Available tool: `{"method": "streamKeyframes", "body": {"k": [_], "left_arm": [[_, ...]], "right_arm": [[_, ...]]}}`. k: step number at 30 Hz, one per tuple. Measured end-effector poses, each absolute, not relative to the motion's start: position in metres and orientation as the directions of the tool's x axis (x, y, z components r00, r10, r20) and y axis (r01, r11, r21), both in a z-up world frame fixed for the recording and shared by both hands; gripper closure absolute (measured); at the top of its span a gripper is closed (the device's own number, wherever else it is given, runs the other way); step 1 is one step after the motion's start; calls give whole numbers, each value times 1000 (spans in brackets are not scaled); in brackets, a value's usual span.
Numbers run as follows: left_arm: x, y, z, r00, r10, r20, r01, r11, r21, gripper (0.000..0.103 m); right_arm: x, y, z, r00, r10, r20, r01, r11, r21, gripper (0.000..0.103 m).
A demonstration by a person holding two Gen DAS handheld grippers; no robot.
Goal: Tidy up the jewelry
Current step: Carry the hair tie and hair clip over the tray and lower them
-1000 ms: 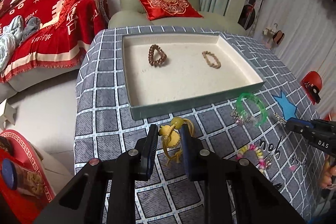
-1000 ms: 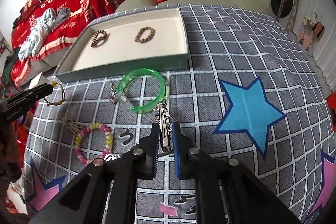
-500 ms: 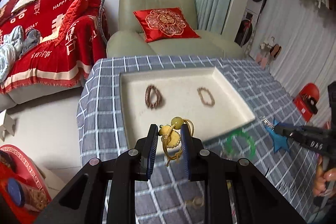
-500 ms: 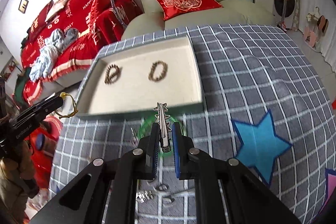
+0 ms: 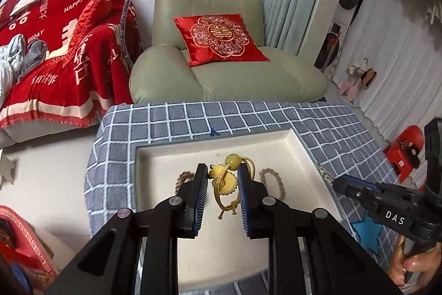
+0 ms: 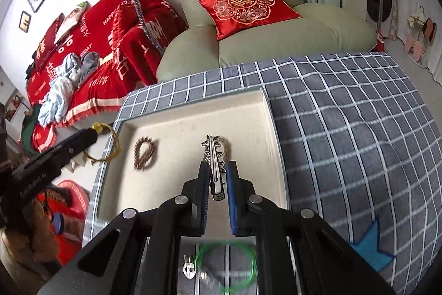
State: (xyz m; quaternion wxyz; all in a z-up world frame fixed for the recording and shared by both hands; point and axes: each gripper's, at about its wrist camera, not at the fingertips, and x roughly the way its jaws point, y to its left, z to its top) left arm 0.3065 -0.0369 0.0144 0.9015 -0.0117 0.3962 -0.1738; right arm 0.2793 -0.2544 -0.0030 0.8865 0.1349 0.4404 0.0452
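My left gripper (image 5: 221,179) is shut on a yellow cord bracelet with a bead and pendant (image 5: 225,181) and holds it above the cream tray (image 5: 292,145). Two brown beaded bracelets lie in the tray: one on the left (image 6: 144,152) and one on the right (image 5: 272,181). My right gripper (image 6: 216,176) is shut on a silver star hair clip (image 6: 213,156), held over the tray's right part. The right gripper also shows in the left wrist view (image 5: 345,185). The left gripper with the yellow bracelet shows in the right wrist view (image 6: 91,133).
The tray sits on a grey checked cloth (image 6: 345,129) with blue stars. A green bangle (image 6: 226,267) and a small silver charm (image 6: 189,268) lie on the cloth near the tray's front edge. A green armchair with a red cushion (image 5: 221,38) stands behind the table.
Both grippers have risen and moved forward over the tray, each still holding its item. The green bangle and the other loose pieces are now behind and below them.
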Motion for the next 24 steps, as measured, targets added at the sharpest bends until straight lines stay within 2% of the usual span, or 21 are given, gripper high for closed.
{"method": "streamKeyframes", "body": {"k": [12, 24], "left_arm": [[350, -75, -57, 577, -221, -786, 268, 961, -73, 64], [353, -89, -85, 541, -142, -829, 274, 962, 14, 64]], "right_arm": [[330, -262, -57, 571, 169, -803, 92, 959, 268, 90], [339, -258, -84, 550, 147, -822, 86, 969, 230, 90]]}}
